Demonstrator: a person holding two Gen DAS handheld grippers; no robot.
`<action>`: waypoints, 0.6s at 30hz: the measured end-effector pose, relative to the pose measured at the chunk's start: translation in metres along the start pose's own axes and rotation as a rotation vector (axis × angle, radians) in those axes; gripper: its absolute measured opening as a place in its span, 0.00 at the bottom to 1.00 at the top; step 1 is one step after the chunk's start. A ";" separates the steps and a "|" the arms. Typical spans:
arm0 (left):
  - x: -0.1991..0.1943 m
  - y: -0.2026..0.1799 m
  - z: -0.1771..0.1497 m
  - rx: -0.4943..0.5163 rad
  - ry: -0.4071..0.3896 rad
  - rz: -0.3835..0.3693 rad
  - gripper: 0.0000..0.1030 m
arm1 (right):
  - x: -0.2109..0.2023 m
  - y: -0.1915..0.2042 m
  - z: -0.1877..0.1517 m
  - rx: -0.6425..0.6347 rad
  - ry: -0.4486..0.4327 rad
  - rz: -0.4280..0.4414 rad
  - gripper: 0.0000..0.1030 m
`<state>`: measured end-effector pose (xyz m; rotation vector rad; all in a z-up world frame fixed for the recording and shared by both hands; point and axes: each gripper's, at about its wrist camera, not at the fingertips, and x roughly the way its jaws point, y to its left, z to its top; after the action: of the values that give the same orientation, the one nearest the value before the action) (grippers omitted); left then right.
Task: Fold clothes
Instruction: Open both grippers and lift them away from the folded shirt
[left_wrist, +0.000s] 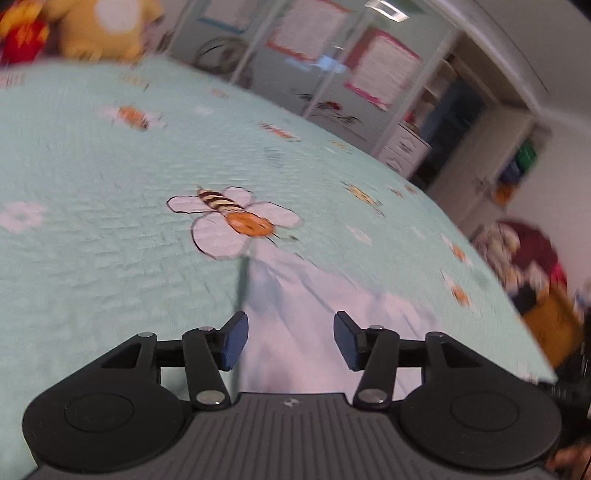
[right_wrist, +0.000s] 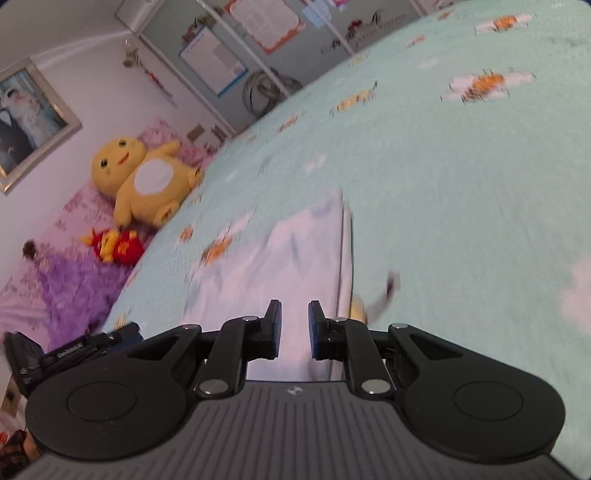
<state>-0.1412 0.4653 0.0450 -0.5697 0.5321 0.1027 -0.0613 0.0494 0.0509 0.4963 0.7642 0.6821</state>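
Home bedroom. Bed (right_wrist: 461, 192) with mint bee-print quilt, yellow plush (right_wrist: 144, 181) and red plush (right_wrist: 116, 247) by purple pillows (right_wrist: 70, 280) at its head, framed photo (right_wrist: 27, 118) on wall, white wardrobe (left_wrist: 476, 162) with open shelves, laundry heap (left_wrist: 524, 258) beside bed.

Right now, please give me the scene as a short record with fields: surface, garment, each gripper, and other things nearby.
surface: mint-green bedspread printed with bees and flowers
garment: pale lilac-white cloth, lying on the bedspread, creased; its type cannot be told
left gripper: jaws wide apart above the cloth, holding nothing
right gripper: jaws apart with a narrower gap, cloth seen between them, no visible grip
nearby: yellow plush toy; small red plush toy; framed photo on wall
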 end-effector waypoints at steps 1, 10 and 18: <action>0.014 0.006 0.007 -0.015 -0.002 0.002 0.54 | 0.011 -0.005 0.009 0.003 -0.005 -0.003 0.25; 0.075 0.014 0.030 0.052 0.048 -0.067 0.55 | 0.080 -0.038 0.052 0.048 -0.010 -0.004 0.43; 0.099 0.009 0.033 0.104 0.085 -0.114 0.07 | 0.113 -0.048 0.063 0.030 0.000 0.047 0.01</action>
<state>-0.0427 0.4856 0.0140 -0.5030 0.5828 -0.0574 0.0644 0.0871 0.0090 0.5432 0.7655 0.7149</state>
